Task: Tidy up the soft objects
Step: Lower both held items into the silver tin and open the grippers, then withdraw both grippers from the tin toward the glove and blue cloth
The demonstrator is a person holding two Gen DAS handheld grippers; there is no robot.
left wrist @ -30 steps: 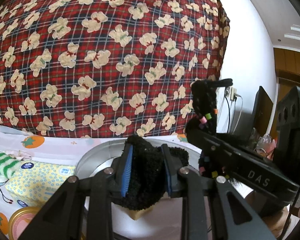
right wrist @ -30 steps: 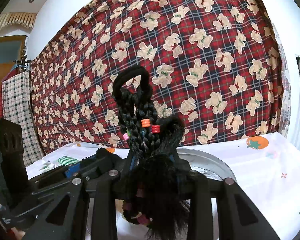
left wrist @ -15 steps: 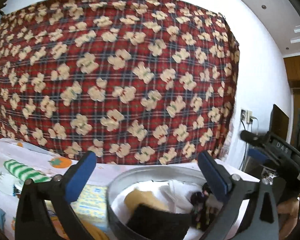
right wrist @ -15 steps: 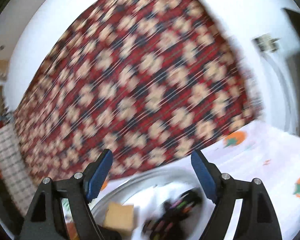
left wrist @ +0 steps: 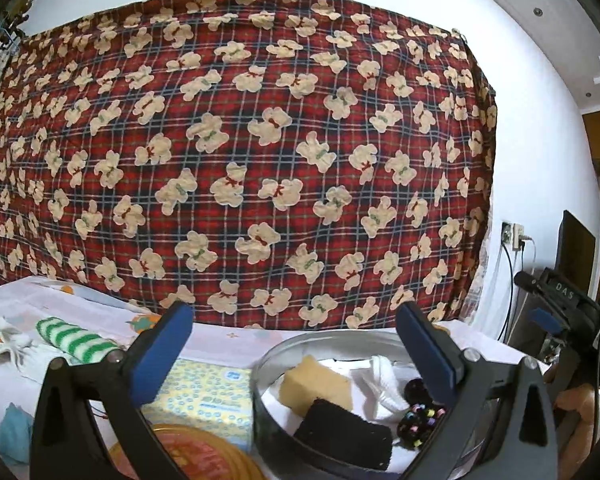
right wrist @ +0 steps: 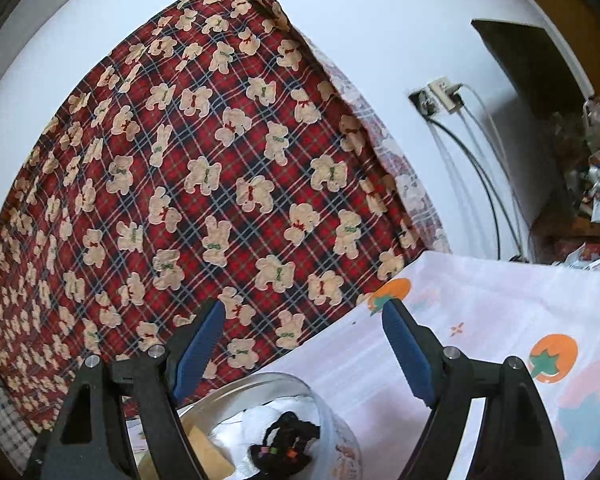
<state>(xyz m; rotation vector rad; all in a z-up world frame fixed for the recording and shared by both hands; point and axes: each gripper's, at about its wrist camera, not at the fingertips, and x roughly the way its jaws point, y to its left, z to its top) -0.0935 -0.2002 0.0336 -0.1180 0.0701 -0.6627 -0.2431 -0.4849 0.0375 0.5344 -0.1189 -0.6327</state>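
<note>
"DAS" on right hand-held gripper (left wrist: 562, 300)

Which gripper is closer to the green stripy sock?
Left. The left gripper is just right of the green striped sock; the right gripper is over the metal bowl's far side.

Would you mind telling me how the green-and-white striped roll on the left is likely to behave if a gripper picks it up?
The striped roll looks like fuzzy cloth, so it probably squashes under the pads and weighs little. Lying rolled on the bedsheet, it may roll if nudged, or unroll and droop when lifted.
</note>
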